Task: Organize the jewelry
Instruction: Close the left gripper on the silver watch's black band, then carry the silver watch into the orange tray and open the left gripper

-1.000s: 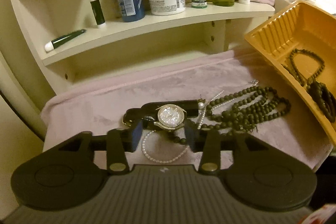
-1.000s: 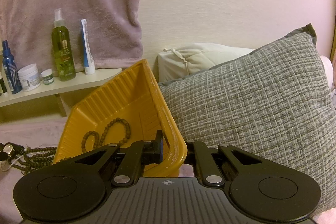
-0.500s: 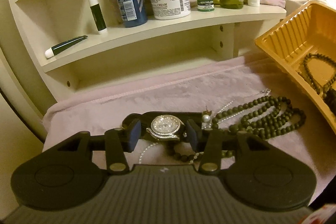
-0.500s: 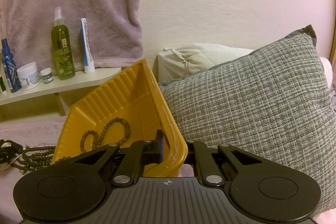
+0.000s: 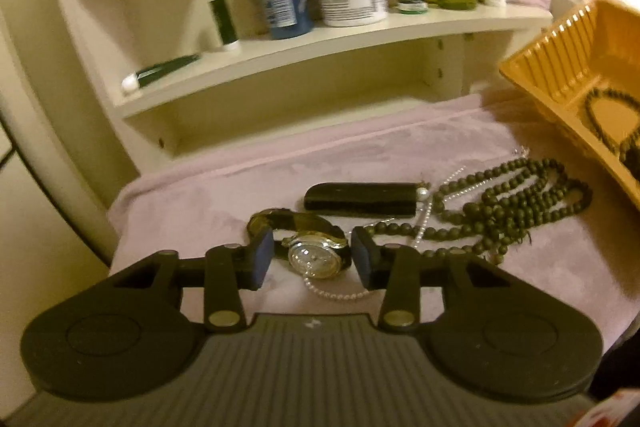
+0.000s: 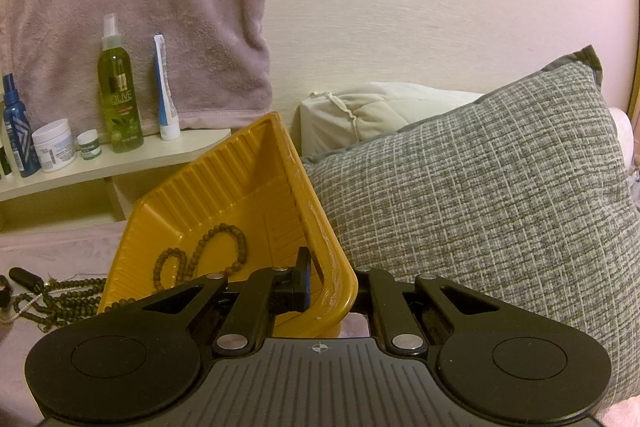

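Between the left hand-held gripper's (image 5: 313,261) parted, unclenched fingers lies the watch (image 5: 316,259); the right hand-held gripper (image 6: 332,291) clamps the tray's (image 6: 224,187) rim.

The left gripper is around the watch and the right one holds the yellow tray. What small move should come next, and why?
Probably close the left gripper on the watch. The watch lies on the pink cloth between the open fingers, which do not yet press it. The right gripper is shut on the rim of the yellow tray, tilted towards the jewelry, ready to receive it.
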